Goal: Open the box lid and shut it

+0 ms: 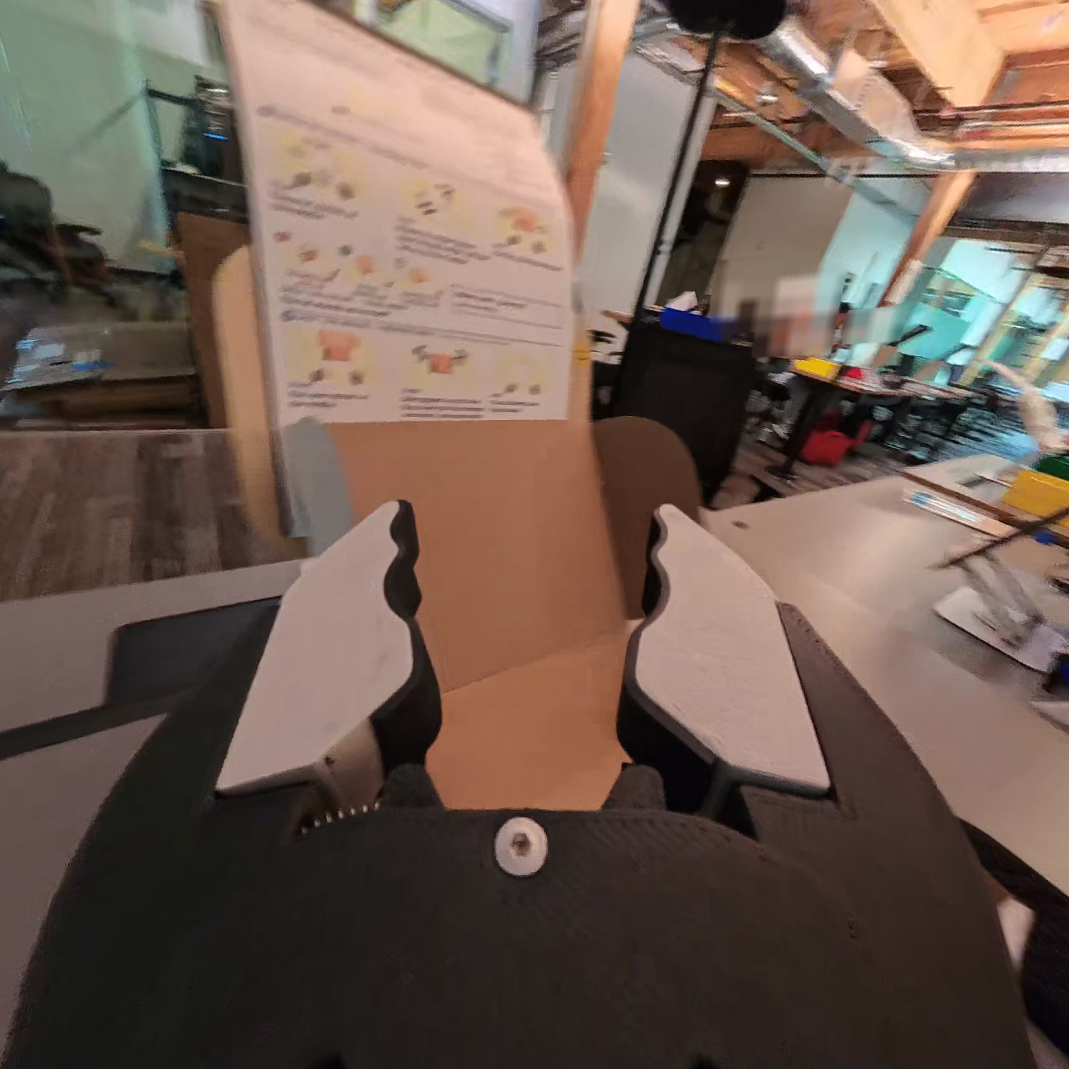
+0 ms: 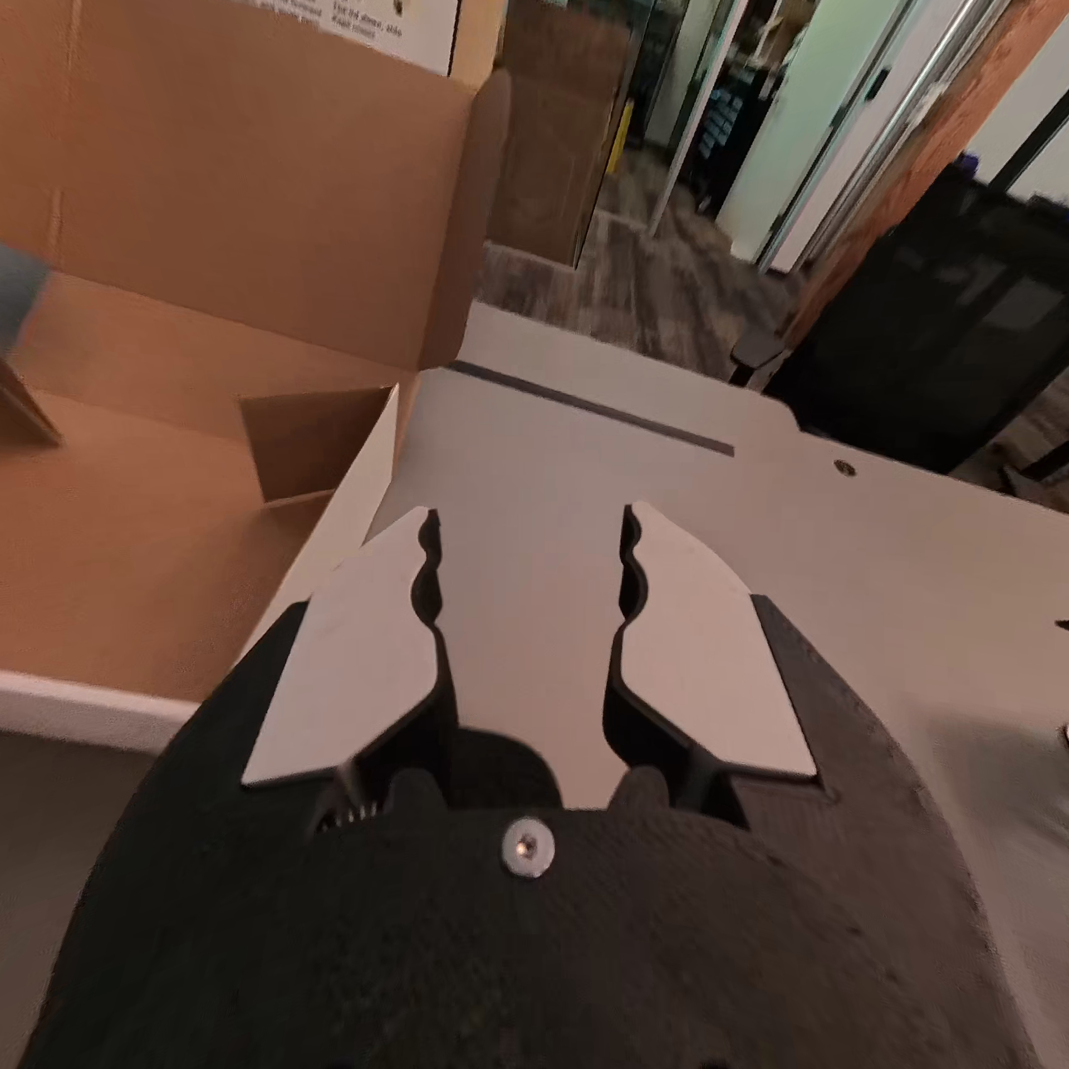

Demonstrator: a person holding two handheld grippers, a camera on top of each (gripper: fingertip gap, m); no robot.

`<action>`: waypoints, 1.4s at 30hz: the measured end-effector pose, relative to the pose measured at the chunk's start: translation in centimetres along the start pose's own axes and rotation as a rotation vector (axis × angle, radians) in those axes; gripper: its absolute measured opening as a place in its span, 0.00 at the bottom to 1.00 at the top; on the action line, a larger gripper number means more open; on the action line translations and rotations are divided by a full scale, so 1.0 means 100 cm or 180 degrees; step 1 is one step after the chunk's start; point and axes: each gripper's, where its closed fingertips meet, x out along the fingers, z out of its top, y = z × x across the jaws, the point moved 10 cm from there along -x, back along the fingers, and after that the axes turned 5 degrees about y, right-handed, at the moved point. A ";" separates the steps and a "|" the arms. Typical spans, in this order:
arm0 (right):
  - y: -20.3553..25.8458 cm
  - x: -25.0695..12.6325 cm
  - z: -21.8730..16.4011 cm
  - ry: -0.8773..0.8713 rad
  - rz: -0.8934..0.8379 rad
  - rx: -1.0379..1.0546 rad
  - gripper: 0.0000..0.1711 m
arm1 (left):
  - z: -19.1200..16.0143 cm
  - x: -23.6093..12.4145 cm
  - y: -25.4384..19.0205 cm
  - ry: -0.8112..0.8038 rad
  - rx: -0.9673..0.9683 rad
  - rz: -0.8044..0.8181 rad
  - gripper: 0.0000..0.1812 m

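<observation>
Both grippers—left gripper (image 1: 532,523), right gripper (image 2: 529,520)—agape, empty.

Only writing around is a printed instruction sheet (image 1: 405,260) with small pictures, stuck inside the raised box lid (image 1: 491,549), too blurry to read.

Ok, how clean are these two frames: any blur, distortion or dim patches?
Left wrist view: the lid and its printed sheet are smeared by motion, the background bends with the wide lens, and the hand-held gripper stays fairly sharp. Right wrist view: the box is soft and warm-lit; the table is shaded at lower left.
</observation>
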 end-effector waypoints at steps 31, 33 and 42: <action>0.018 -0.166 -0.025 0.0210 0.0230 0.0534 0.39 | 0.024 0.011 -0.335 -0.0271 0.1526 -0.1997 0.41; 0.020 -0.167 -0.024 0.0214 0.0226 0.0525 0.39 | 0.025 0.010 -0.333 -0.0252 0.1478 -0.2038 0.41; 0.019 -0.169 -0.022 0.0166 0.0208 0.0558 0.39 | 0.026 0.007 -0.328 -0.0262 0.1448 -0.2037 0.41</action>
